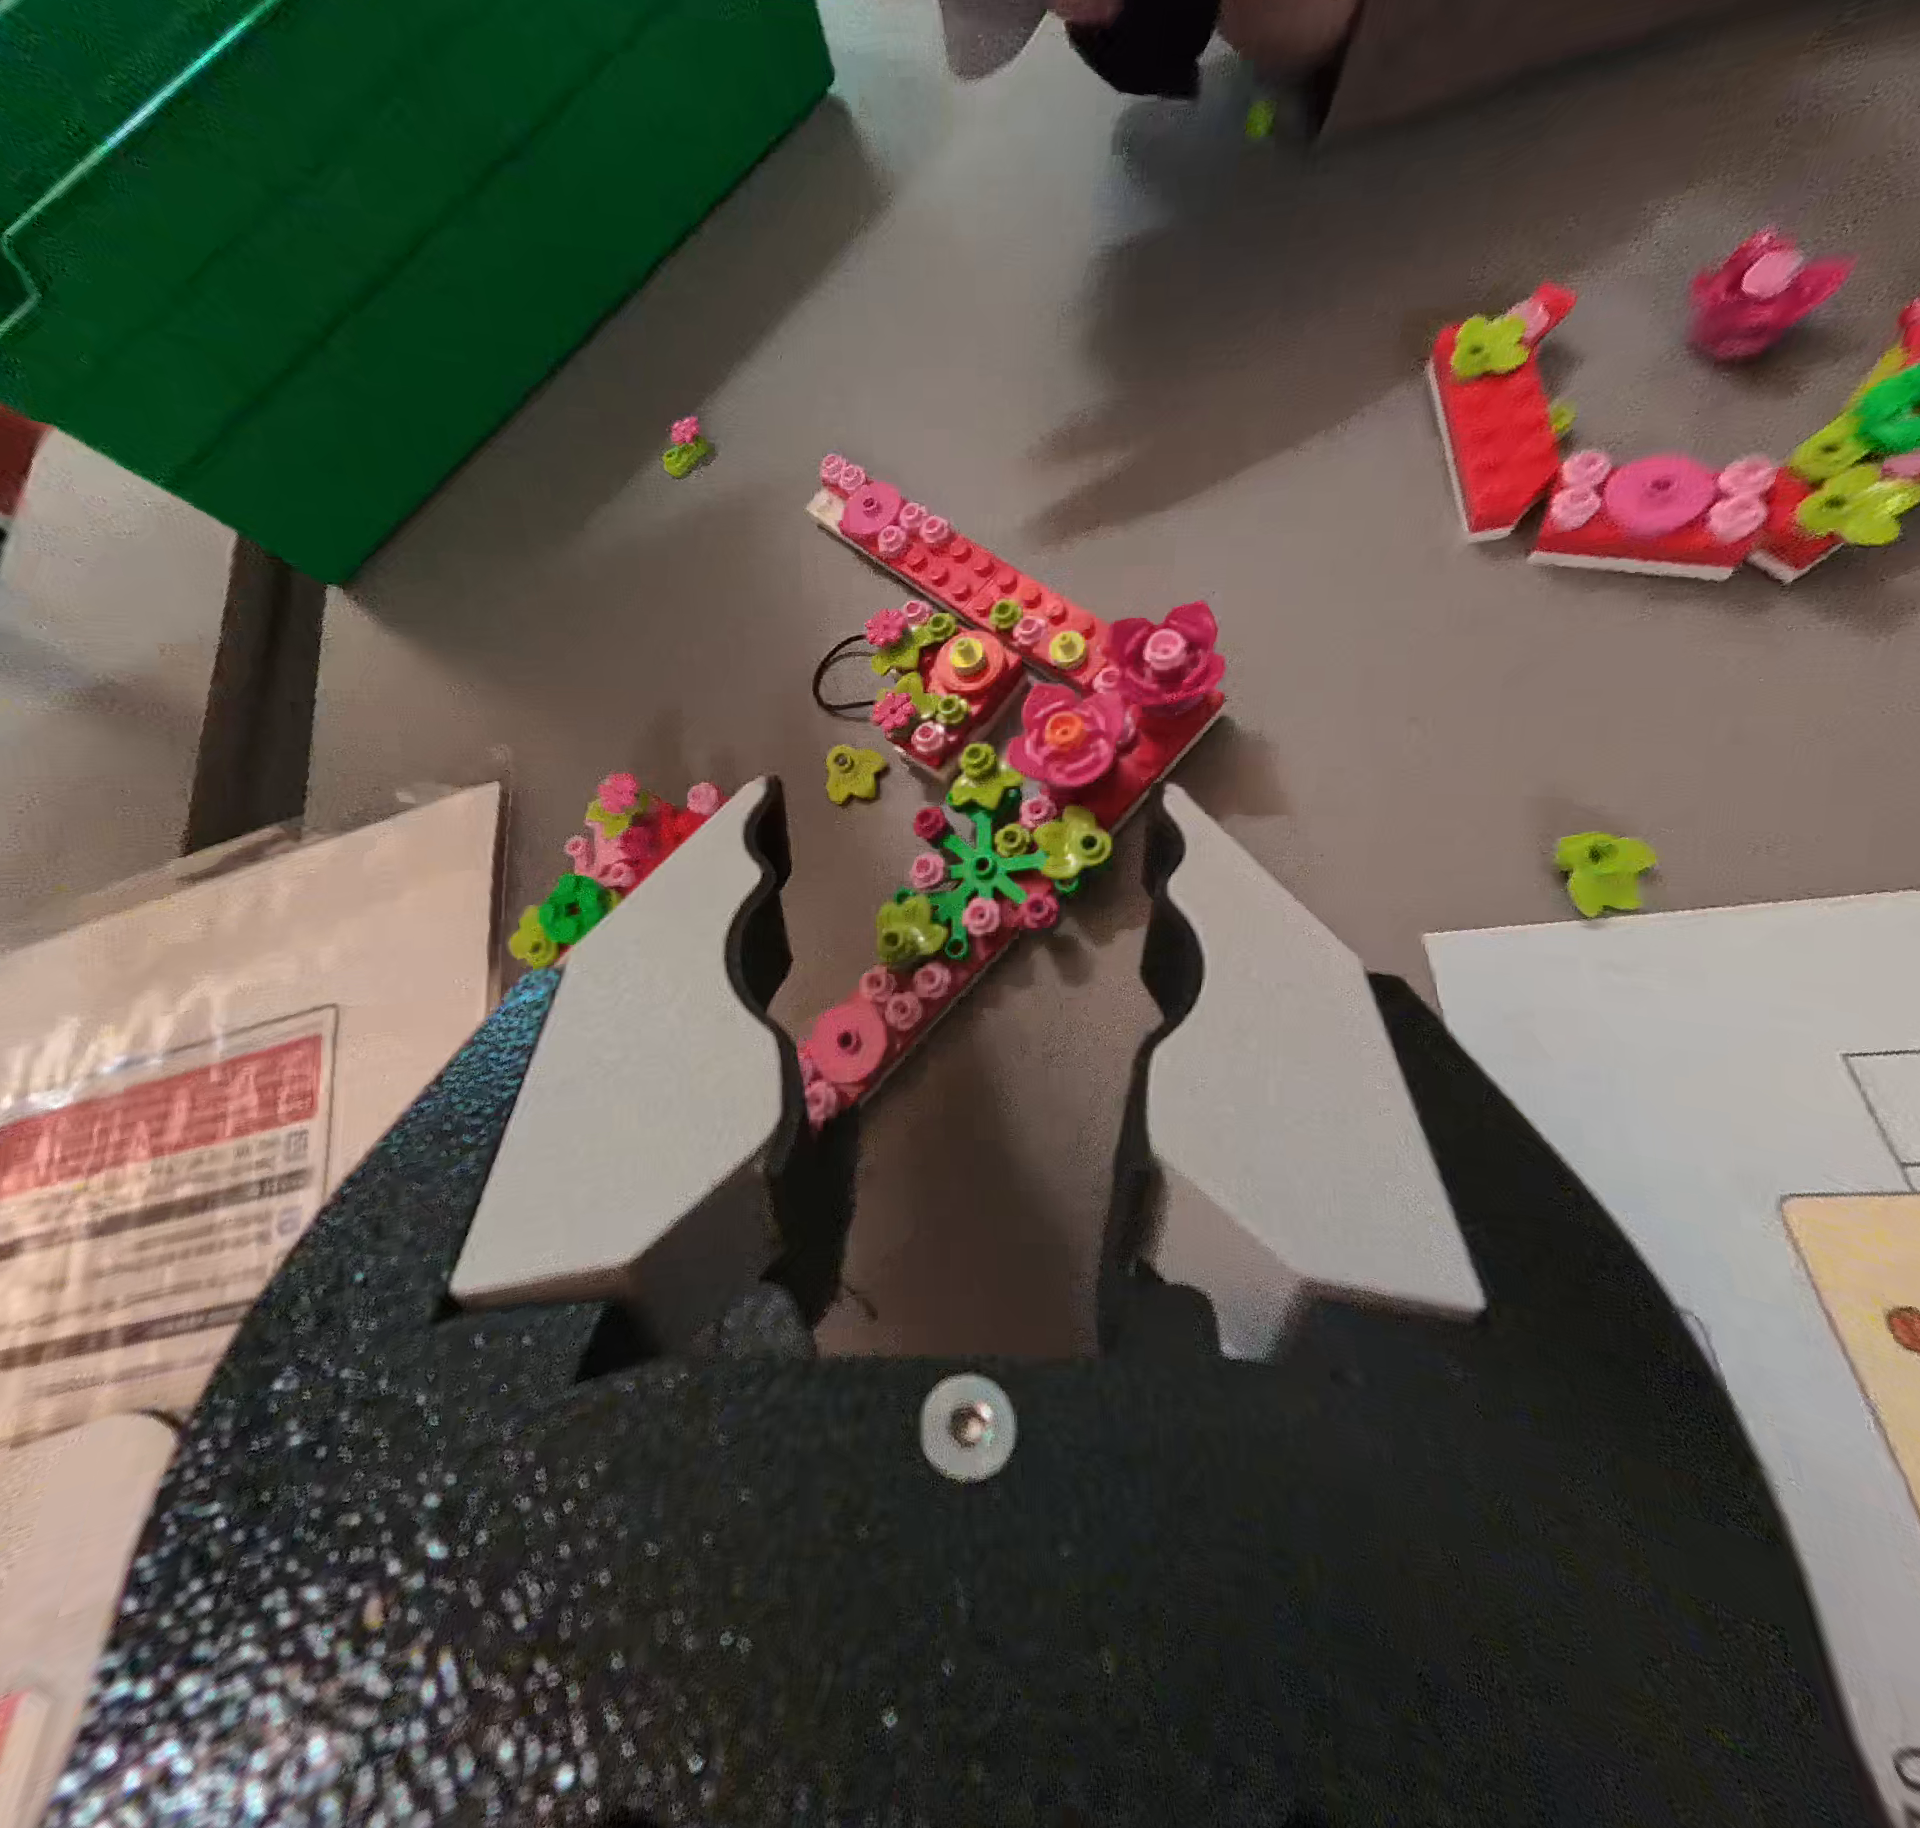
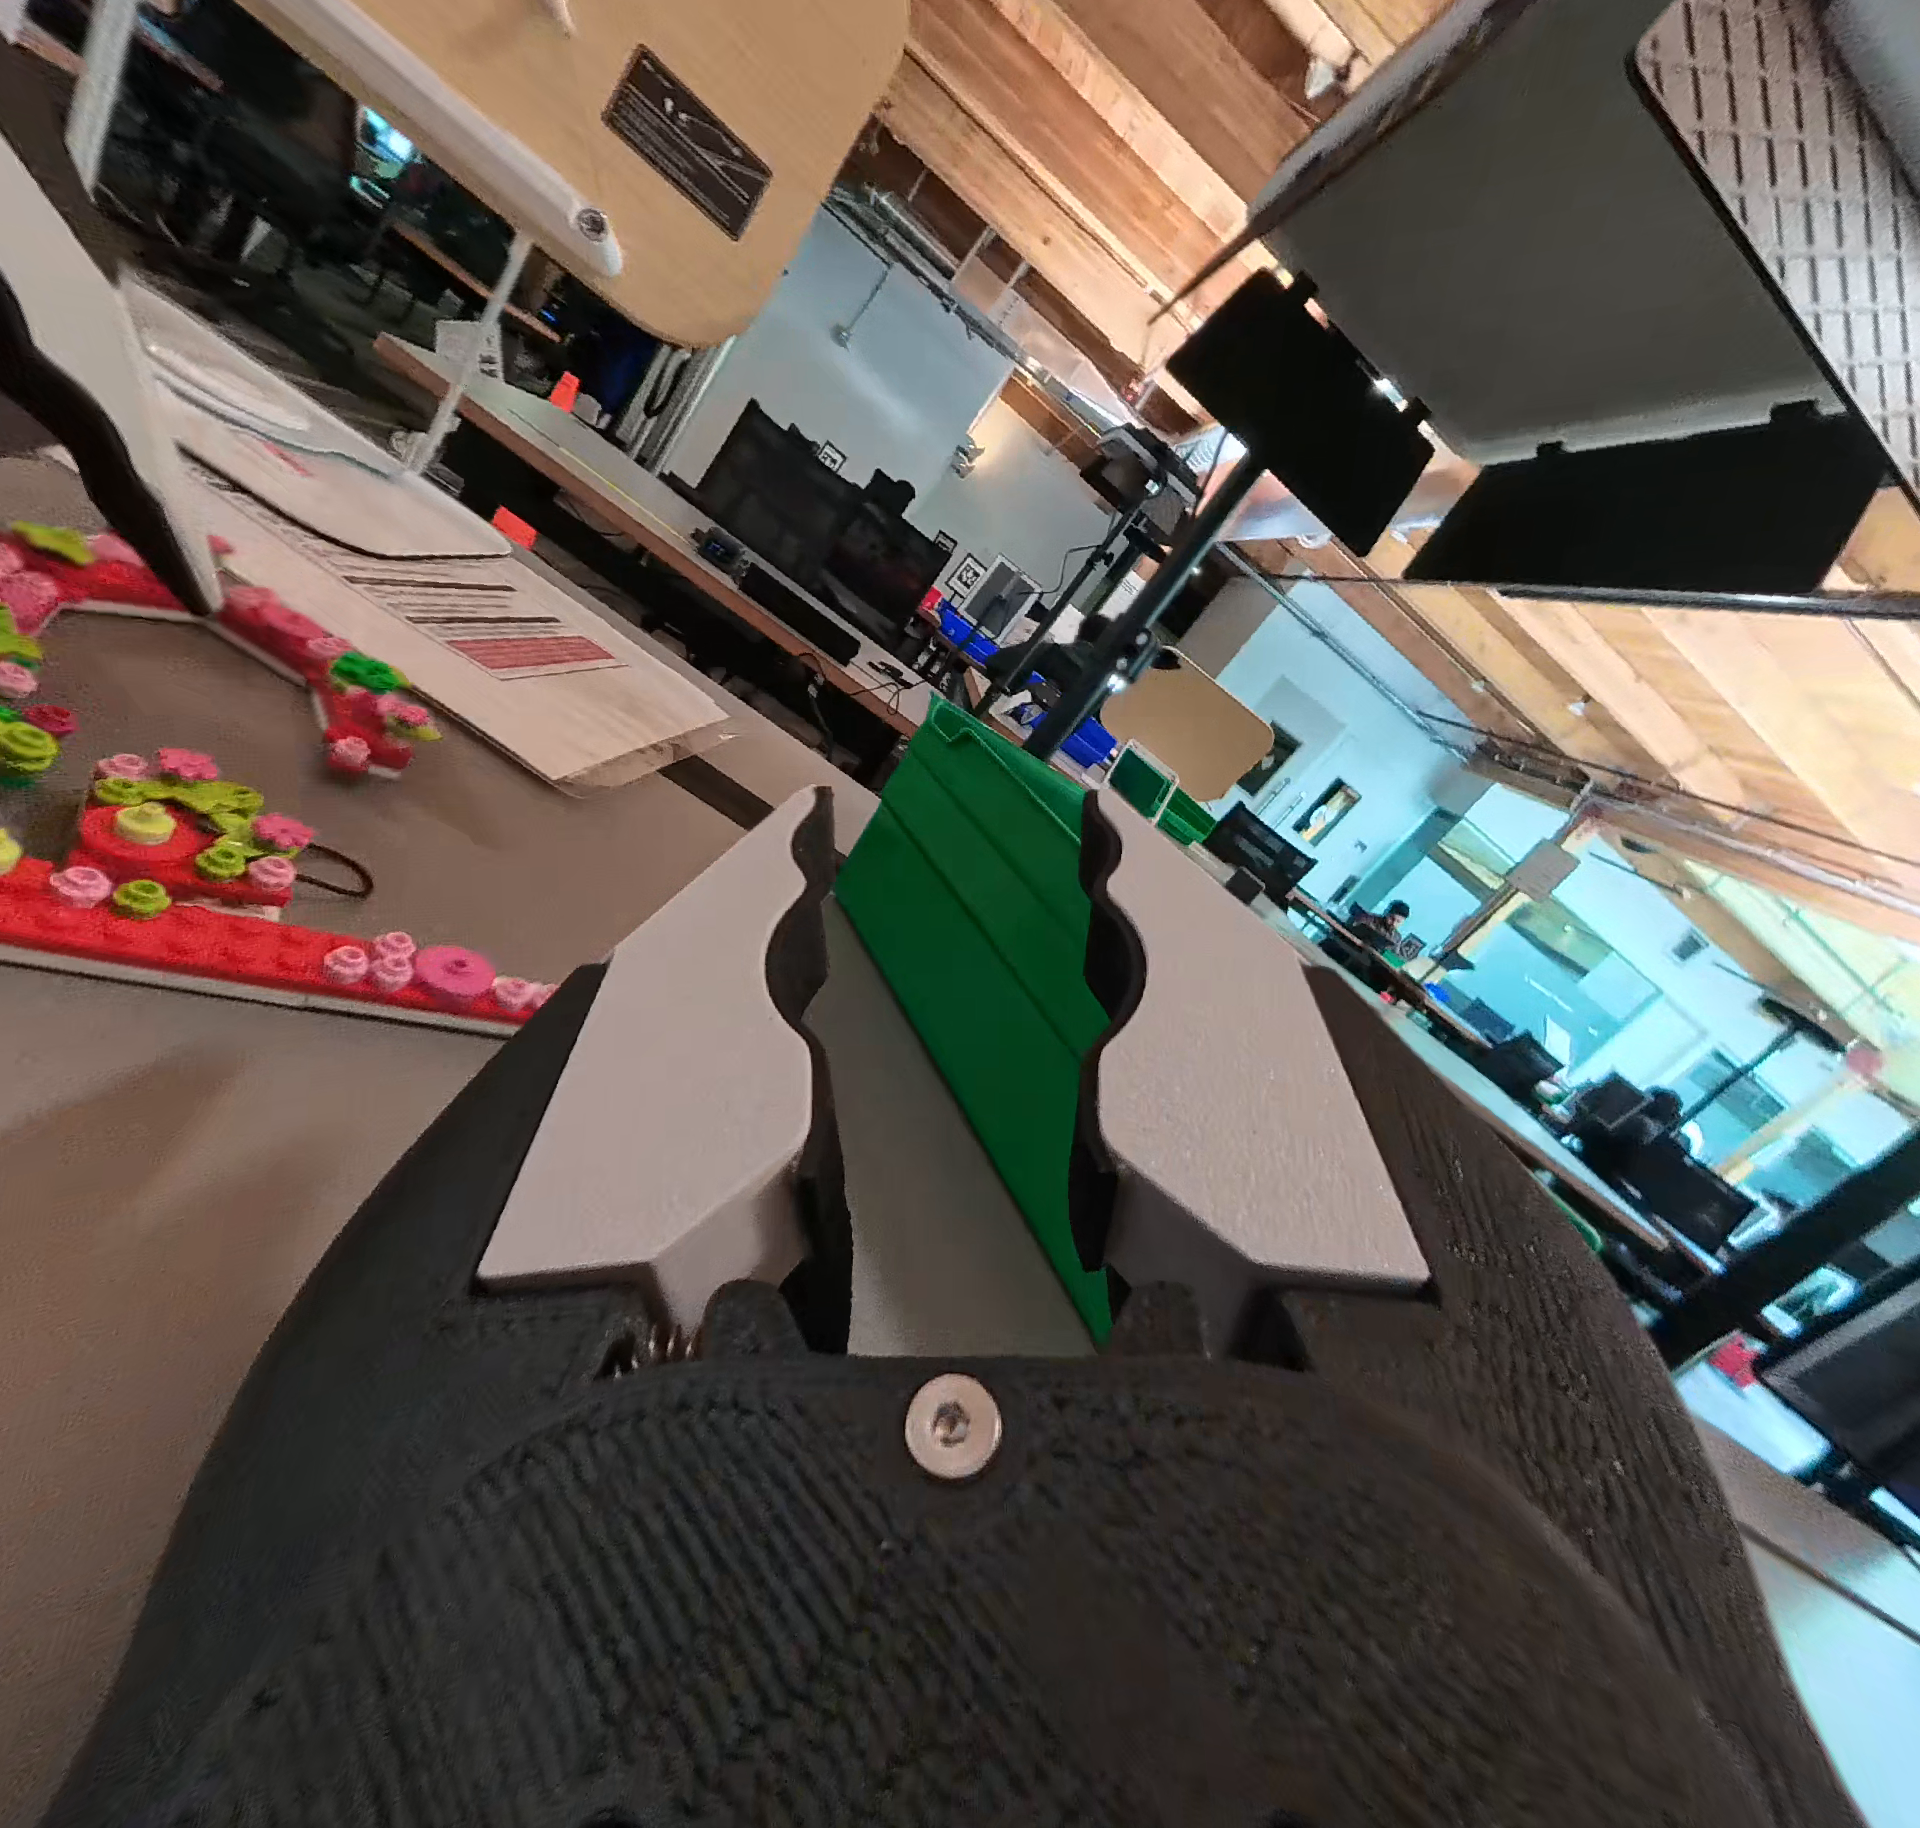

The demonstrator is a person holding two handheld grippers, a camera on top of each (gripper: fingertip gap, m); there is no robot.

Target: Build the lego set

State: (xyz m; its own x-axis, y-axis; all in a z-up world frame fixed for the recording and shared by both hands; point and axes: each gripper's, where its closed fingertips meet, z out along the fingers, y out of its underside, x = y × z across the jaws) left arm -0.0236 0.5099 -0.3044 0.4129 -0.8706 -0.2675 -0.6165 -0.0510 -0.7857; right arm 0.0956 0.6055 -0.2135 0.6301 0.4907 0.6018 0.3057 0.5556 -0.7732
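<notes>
A red V-shaped lego strip (image 1: 966, 573) with pink and magenta flowers and lime leaves lies mid-table; it also shows in the right wrist view (image 2: 208, 937). My left gripper (image 1: 966, 802) is open and empty, hovering just above the strip's near arm, where a green plant piece (image 1: 982, 869) sits. A small red and pink cluster (image 1: 623, 843) is partly hidden behind its left finger. A second red flowered strip (image 1: 1621, 511) lies at the right. My right gripper (image 2: 956, 796) is open and empty, low over the table, pointing at the green box (image 2: 977, 947).
A green box (image 1: 364, 220) stands back left. A paper bag (image 1: 208, 1051) lies front left, an instruction booklet (image 1: 1714, 1103) front right. Loose lime leaves (image 1: 1605, 869) (image 1: 854, 770), a magenta flower (image 1: 1756, 292) and a black elastic loop (image 1: 842, 677) lie about. From the left gripper's tips to the magenta flower (image 1: 1756, 292) is close to 15 cm.
</notes>
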